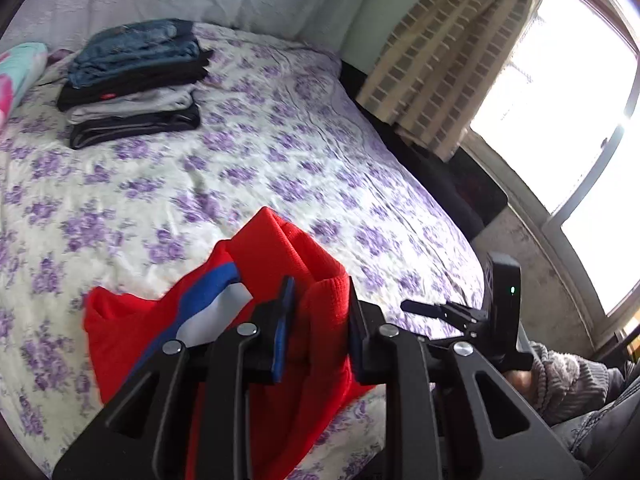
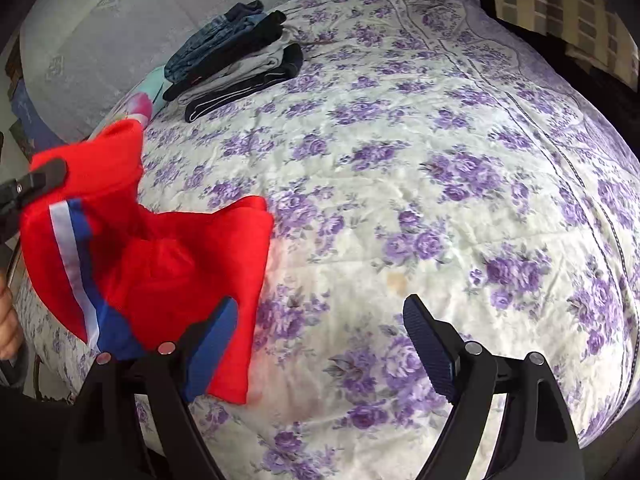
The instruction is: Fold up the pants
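Red pants (image 1: 280,248) with a blue and white side stripe hang bunched above the flowered bed. My left gripper (image 1: 322,320) is shut on a thick fold of the red pants and holds them lifted. In the right wrist view the pants (image 2: 168,264) hang at the left, and a left gripper finger (image 2: 44,178) shows clamped on their top. My right gripper (image 2: 320,344) is open and empty, just right of the hanging pants, over the bedspread. It also shows in the left wrist view (image 1: 452,310) at the right.
A stack of folded pants (image 1: 136,80) lies at the far left of the bed (image 1: 280,152), also in the right wrist view (image 2: 236,60). A pink and teal pillow (image 1: 20,72) lies beside it. A curtain (image 1: 452,52) and window are at the right.
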{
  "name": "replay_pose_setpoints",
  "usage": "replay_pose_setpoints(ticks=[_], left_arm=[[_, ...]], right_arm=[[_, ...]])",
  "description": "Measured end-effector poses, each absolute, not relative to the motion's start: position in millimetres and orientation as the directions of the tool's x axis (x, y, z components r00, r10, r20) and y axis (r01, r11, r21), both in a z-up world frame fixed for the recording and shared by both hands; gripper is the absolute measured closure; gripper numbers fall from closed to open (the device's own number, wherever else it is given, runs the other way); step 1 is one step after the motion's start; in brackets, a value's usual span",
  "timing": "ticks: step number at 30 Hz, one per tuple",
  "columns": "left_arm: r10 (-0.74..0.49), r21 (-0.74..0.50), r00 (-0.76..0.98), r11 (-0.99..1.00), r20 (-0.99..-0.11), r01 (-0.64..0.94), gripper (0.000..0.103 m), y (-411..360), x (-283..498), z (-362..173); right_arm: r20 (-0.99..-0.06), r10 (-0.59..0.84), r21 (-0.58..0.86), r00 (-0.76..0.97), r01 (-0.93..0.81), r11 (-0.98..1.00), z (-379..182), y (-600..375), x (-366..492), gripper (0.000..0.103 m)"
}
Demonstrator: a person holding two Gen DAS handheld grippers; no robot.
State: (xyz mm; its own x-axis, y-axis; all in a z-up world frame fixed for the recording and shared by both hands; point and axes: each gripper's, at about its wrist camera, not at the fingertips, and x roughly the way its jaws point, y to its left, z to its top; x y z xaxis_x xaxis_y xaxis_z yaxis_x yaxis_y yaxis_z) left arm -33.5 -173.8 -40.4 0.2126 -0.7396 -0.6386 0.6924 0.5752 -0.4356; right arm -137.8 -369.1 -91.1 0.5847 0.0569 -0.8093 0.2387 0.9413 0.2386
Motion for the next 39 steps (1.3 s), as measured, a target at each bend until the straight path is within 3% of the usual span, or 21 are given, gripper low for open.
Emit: replay_pose_setpoints(ticks=[3,6,7,10,17,21,22,25,27,29,33,35,37,39], left_arm=[[-0.708,-0.444,0.077,0.519,-0.702,0.73,0.08,-205,-41,-66],[-0.705,-0.49,-0.003,0.49,-0.709,0.721,0.07,-214,-39,-79],[-0.708,-0.49,-0.003,0.485,-0.706,0.724,0.064,-211,-40,-78],[-0.733,-0.458,0.06,0.484,-0.678,0.746,0.028,-199,-44,-60],[-0.702,-0.492,0.197,0.644,-0.685,0.586,0.027,-128,-13,-51],[-0.644,-0.501,0.255,0.739,-0.721,0.45,0.027,-74,-4,-67],[-0.628,-0.496,0.255,0.755,-0.735,0.429,0.027,-64,-5,-72],[-0.601,-0.491,0.236,0.778,-0.763,0.393,0.027,-47,-7,-88],[-0.586,-0.482,0.214,0.785,-0.781,0.389,0.027,-46,-8,-97],[-0.583,-0.476,0.201,0.782,-0.787,0.403,0.027,-49,-10,-100],[-0.621,-0.472,0.203,0.734,-0.757,0.488,0.027,-67,-17,-91],[-0.633,-0.469,0.155,0.696,-0.759,0.544,0.025,-83,-22,-93],[-0.598,-0.448,0.078,0.674,-0.797,0.588,0.024,-103,-27,-105],[-0.547,-0.401,0.057,0.676,-0.835,0.618,0.024,-115,-32,-117]], right_arm=[[-0.794,0.072,0.289,0.604,0.27,0.918,-92,-386,-144,0.018],[-0.775,0.12,0.373,0.62,0.295,0.88,-93,-398,-145,0.018],[-0.762,0.15,0.416,0.63,0.298,0.859,-93,-401,-144,0.018],[-0.716,0.232,0.519,0.659,0.279,0.808,-91,-402,-137,0.018],[-0.673,0.399,0.583,0.624,0.115,0.804,-80,-354,-100,0.02],[-0.68,0.472,0.582,0.561,0.022,0.813,-81,-322,-77,0.04],[-0.699,0.478,0.573,0.532,0.017,0.819,-85,-315,-72,0.041],[-0.744,0.492,0.568,0.452,0.042,0.822,-104,-301,-60,0.057],[-0.739,0.488,0.562,0.464,0.026,0.827,-100,-300,-62,0.077],[-0.738,0.471,0.519,0.483,-0.04,0.854,-80,-297,-66,0.084],[-0.757,0.397,0.414,0.519,-0.088,0.906,-49,-303,-80,0.085],[-0.797,0.351,0.367,0.492,-0.067,0.928,-62,-312,-84,0.084],[-0.838,0.351,0.388,0.418,0.006,0.921,-96,-327,-83,0.073],[-0.82,0.399,0.477,0.409,0.105,0.873,-112,-343,-88,0.063]])
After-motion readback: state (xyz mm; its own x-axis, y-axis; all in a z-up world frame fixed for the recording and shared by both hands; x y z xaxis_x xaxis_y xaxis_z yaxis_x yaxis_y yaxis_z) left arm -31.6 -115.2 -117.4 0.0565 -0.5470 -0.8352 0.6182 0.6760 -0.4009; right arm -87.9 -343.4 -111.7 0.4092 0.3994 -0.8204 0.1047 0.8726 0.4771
